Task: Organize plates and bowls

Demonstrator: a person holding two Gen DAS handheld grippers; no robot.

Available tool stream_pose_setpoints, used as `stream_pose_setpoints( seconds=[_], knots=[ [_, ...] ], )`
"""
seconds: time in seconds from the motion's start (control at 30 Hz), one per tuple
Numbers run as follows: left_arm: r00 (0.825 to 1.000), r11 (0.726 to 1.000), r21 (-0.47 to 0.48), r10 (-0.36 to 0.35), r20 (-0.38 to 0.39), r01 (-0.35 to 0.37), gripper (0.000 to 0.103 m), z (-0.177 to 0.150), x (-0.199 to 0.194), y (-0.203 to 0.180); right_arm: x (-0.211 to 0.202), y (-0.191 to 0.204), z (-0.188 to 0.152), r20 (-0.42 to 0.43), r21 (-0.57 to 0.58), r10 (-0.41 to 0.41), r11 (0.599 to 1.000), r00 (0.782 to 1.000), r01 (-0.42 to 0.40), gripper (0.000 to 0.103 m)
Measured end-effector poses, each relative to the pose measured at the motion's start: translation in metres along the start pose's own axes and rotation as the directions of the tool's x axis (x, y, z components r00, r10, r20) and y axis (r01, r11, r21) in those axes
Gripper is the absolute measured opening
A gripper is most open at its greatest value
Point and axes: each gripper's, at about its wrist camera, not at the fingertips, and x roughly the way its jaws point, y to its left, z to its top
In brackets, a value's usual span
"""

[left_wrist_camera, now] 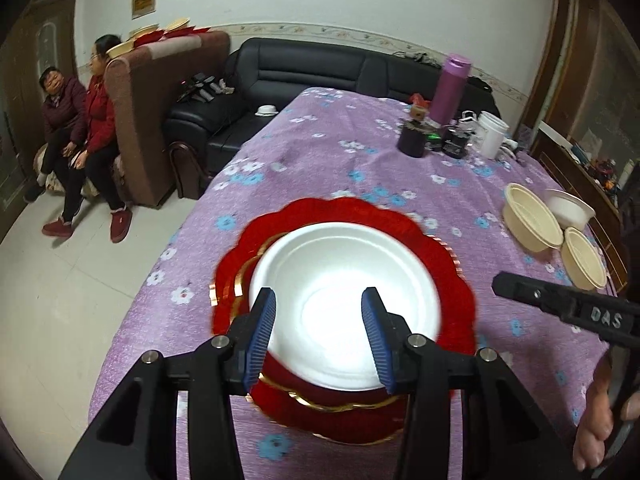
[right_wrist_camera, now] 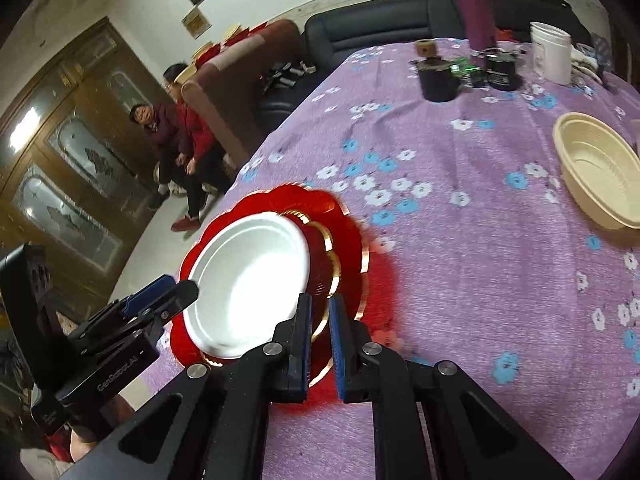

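**Right gripper pinches red plate rim**

Right gripper (right_wrist_camera: 319,344) is nearly pressed together on the rim of the scalloped red gold-trimmed plate (right_wrist_camera: 348,236). Left gripper (left_wrist_camera: 319,336) is spread over the white foam plate (left_wrist_camera: 344,280) stacked on it. Cream plastic bowls (left_wrist_camera: 530,216) sit to the right on the purple floral-clothed bench (left_wrist_camera: 360,160); black sofa (left_wrist_camera: 304,68) beyond.

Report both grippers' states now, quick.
Left gripper: open, fingers spread over the white plate, holding nothing.
Right gripper: nearly shut around the red plate rim; firm grip cannot be told.
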Motion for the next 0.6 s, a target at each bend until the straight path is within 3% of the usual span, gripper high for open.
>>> stream_pose_setpoints(
  seconds=[0.33, 0.5, 0.6],
  knots=[
    [0.995, 0.986, 0.131, -0.097, -0.033, 0.101, 0.044, 0.016, 0.000, -0.073, -0.040, -0.081, 0.013, 0.098, 0.167, -0.072, 0.984, 0.993, 0.055, 0.010],
    [0.981, 0.964, 0.191, -0.168, -0.096, 0.184, 0.044, 0.028, 0.011, -0.125, -0.071, -0.141, 0.030, 0.176, 0.270, -0.165, 0.956, 0.970, 0.114, 0.010],
    [0.970, 0.950, 0.214, -0.198, -0.142, 0.226, 0.045, 0.037, 0.027, -0.159, -0.089, -0.178, 0.038, 0.213, 0.321, -0.245, 0.932, 0.946, 0.169, 0.010]
  ],
)
